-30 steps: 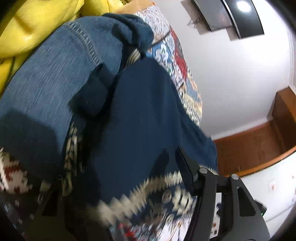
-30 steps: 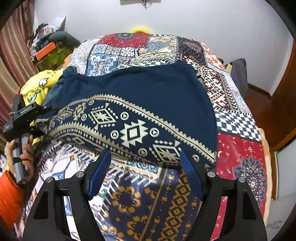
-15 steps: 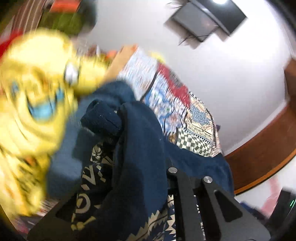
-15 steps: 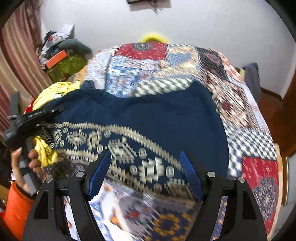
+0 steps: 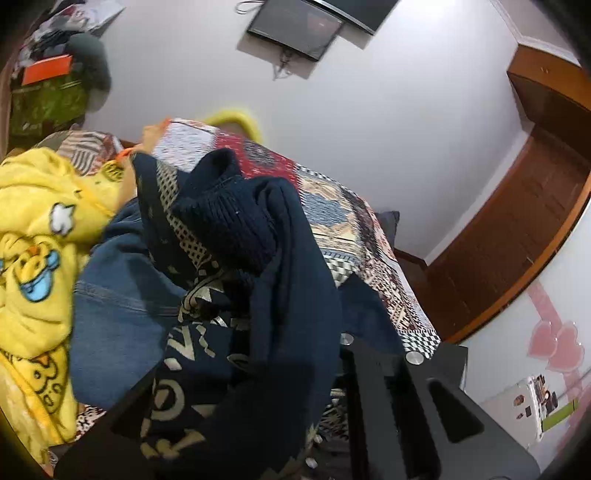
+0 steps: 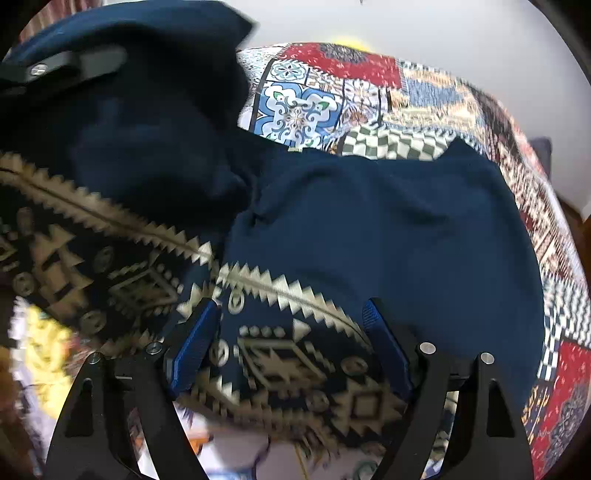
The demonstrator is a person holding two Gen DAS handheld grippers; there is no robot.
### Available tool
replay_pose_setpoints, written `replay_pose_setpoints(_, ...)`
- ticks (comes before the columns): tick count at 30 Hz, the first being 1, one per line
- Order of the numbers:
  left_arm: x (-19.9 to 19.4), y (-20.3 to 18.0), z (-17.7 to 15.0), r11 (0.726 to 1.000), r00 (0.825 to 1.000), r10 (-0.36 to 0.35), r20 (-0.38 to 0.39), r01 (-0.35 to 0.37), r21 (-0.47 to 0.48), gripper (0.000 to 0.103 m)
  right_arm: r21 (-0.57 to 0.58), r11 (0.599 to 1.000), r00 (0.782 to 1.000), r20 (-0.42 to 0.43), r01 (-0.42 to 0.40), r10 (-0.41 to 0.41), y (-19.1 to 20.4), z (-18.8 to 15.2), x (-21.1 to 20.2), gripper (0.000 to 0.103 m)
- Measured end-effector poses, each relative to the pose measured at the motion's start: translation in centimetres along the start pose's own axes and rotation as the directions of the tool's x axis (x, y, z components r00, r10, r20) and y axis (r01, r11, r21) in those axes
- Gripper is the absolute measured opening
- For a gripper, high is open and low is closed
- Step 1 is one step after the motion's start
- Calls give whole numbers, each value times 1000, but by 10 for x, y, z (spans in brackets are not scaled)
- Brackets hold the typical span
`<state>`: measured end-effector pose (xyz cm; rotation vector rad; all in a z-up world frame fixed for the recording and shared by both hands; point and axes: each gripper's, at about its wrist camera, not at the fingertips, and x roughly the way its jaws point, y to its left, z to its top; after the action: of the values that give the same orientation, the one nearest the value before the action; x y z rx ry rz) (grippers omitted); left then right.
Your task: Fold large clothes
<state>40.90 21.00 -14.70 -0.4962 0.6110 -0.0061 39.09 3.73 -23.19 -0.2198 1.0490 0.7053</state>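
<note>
Sweater (image 5: 280, 295) folds bury left gripper's (image 5: 258, 373) jaws.

home bedroom, patchwork quilt (image 6: 369, 96) on bed, wall-mounted tv (image 5: 306, 26)

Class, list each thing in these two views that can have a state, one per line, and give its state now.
navy patterned sweater: partly lifted, left side folding over
left gripper: shut on the sweater, raised
right gripper: open, over the sweater's patterned band
wall TV: screen dark
jeans: crumpled beside the sweater
</note>
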Motion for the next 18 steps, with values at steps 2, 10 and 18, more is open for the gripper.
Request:
replay_pose_setpoints(2, 9, -18, 1, 1000, 1000, -22, -22, 22, 3, 11, 45, 999, 1000, 9, -20, 20, -18, -4, -18, 78)
replay_pose_setpoints(10, 57, -102, -18, 992, 989, -95, -111, 104, 77, 11, 264, 963, 994, 75, 61, -83, -125, -51, -93, 78)
replay_pose_setpoints(18, 124, -160, -90, 949, 943, -1, -332, 105, 296, 11, 400, 912, 987, 83, 93, -137, -186, -90, -129, 78)
